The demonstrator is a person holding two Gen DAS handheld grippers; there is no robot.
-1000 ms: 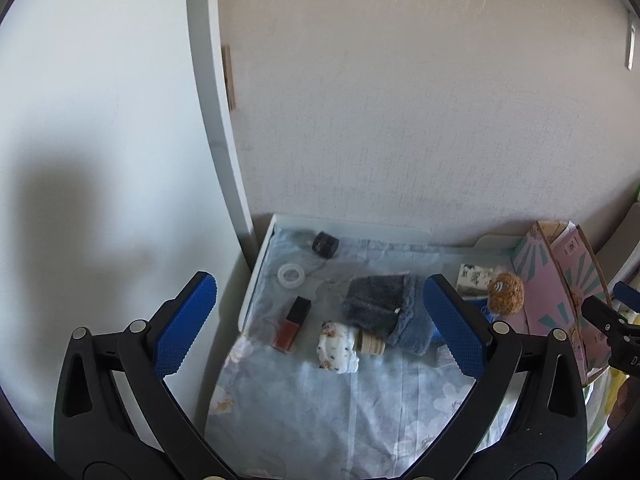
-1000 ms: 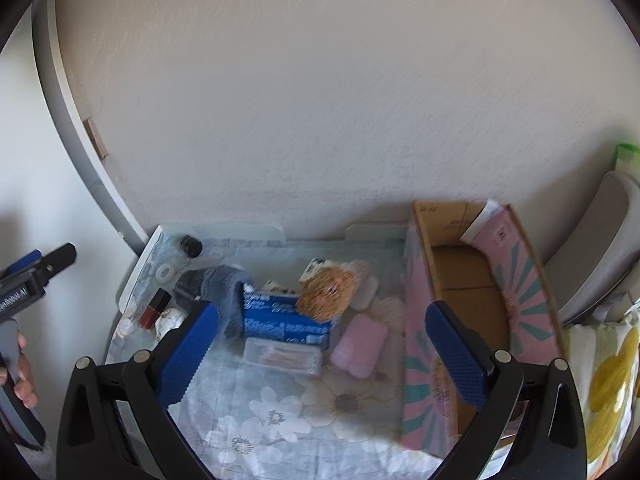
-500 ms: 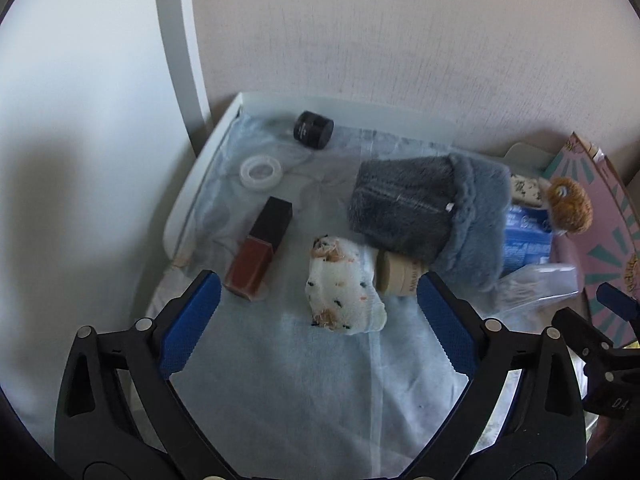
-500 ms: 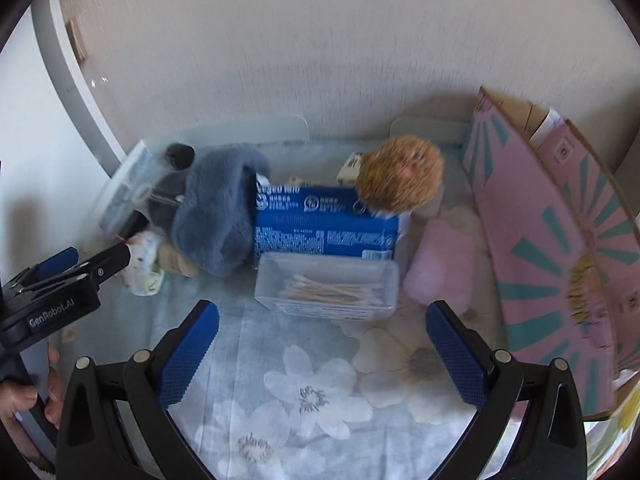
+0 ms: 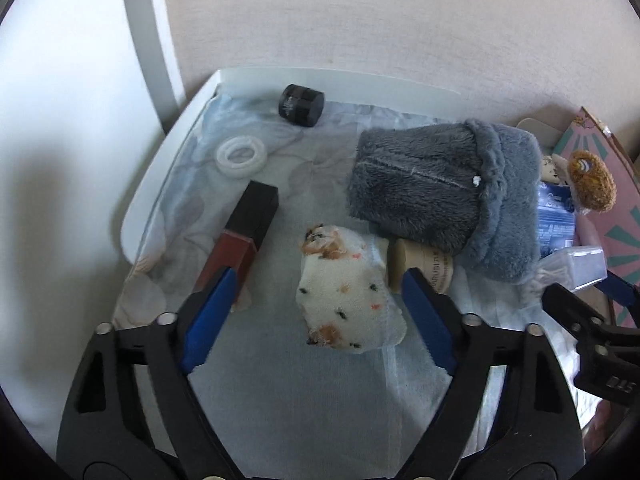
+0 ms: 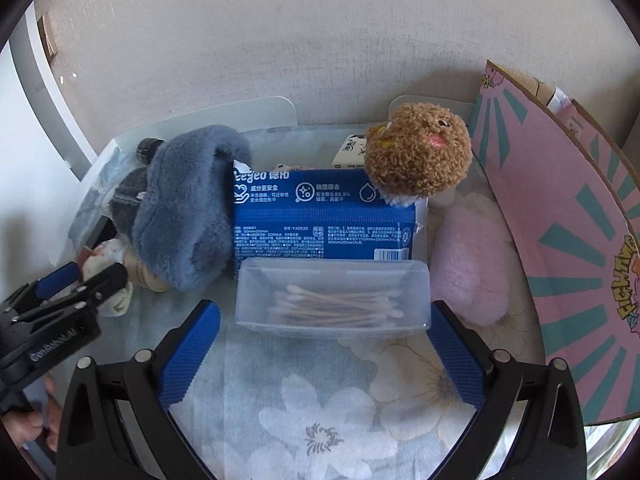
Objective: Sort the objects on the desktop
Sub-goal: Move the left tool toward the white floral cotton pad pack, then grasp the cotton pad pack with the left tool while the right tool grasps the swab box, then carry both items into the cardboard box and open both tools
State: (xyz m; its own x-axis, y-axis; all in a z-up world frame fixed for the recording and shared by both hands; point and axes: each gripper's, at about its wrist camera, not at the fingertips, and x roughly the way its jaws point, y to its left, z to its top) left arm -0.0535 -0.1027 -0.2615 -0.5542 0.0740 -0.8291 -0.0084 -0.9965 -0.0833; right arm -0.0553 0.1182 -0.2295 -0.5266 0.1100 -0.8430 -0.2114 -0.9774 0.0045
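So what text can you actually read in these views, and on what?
"eegeo", start hidden: blue wipes pack; its small print is unreadable.
"99.9%": same pack.
"GenRobot.AI", blurred: left hand-held gripper.
Yellow lettering on pink box: cut off, unreadable.
Print on beige jar: too blurred.

- Beneath me lies a pale blue floral cloth (image 6: 320, 432), spread over the white table (image 5: 160, 184).
- Only the table's raised rim shows past the cloth, along the far and left edges.
- Beyond the far rim I face a beige textured wall (image 5: 380, 20).
- At the far left stands a white door frame (image 5: 150, 36), upright beside that wall.
- Left of the frame I see a plain white surface (image 5: 60, 100), partly in shadow.
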